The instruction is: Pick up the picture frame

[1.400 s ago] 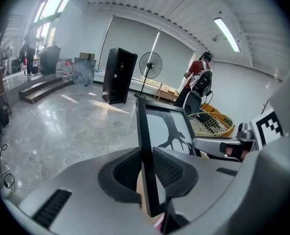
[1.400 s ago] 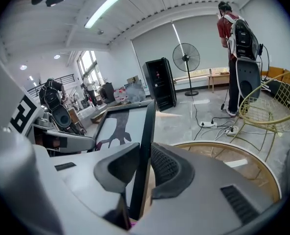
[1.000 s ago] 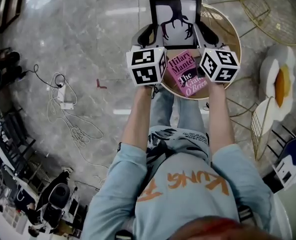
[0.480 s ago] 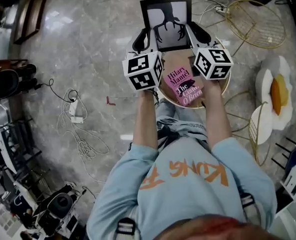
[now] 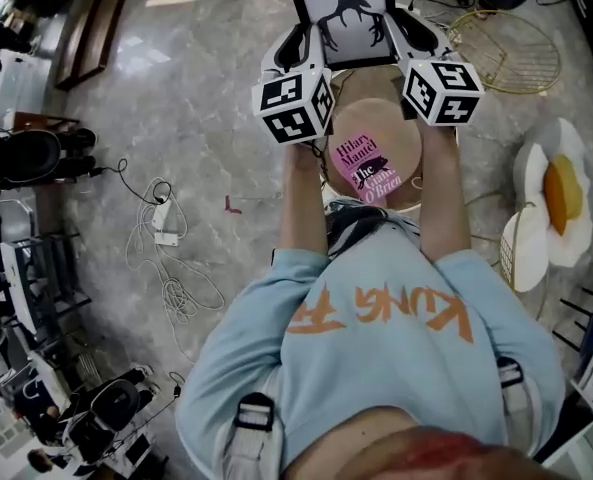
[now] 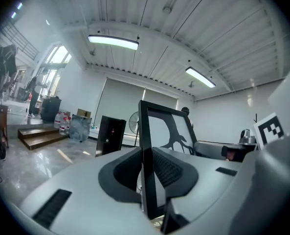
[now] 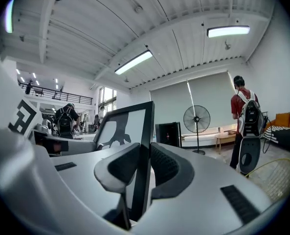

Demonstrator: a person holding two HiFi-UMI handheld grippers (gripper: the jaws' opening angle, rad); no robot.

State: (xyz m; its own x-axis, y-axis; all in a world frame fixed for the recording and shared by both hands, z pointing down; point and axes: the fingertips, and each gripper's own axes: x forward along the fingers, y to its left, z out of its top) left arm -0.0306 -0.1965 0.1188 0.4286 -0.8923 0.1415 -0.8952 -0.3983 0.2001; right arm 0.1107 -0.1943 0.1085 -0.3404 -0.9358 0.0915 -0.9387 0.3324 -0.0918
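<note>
jaws on both sides are closed onto the picture frame [image 5: 341, 10]. the left gripper [image 5: 296, 46] pinches the frame's left black edge between its ribbed pads, as its own view shows, and the right gripper [image 5: 417, 34] pinches the right edge the same way. neither pair is fully together, because the frame's edge fills the gap.

the frame is lifted clear of the round table [image 5: 374, 116] and sits just past the table's far rim in the head view, touching nothing but the pads. it shows a black branching silhouette on white. a pink book [image 5: 368, 165] lies flat on the table, on the side nearer the person. right of the table are a gold wire basket [image 5: 511, 53] and an egg-shaped cushion [image 5: 556, 193]. white cables [image 5: 161, 238] trail over the marble floor well to the table's left.
</note>
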